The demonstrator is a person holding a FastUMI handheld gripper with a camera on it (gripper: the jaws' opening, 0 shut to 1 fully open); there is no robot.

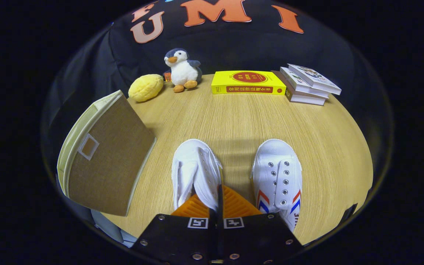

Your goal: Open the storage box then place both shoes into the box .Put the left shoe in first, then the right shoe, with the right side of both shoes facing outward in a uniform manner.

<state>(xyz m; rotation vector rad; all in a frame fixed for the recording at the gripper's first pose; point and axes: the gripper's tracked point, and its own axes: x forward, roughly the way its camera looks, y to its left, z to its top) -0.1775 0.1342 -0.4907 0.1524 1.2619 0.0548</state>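
Note:
My gripper (219, 188) is shut on the left white shoe (193, 169), its two fingers pinching the shoe's right side wall near the opening. That shoe is rolled a little onto its side, toe pointing away from me. I cannot tell whether it is off the wooden table (241, 117). Just right of the fingers, the right white shoe (278, 173) lies flat, with metal eyelets and red and blue stripes on its side. The storage box (105, 162), brown fabric with a cream edge and a small label window, stands left of the shoes.
Along the table's far edge sit a yellow plush lemon (145, 87), a penguin plush (182, 70), a yellow book (248, 82) and a stack of three books (307, 86). Bare table stretches between them and the shoes.

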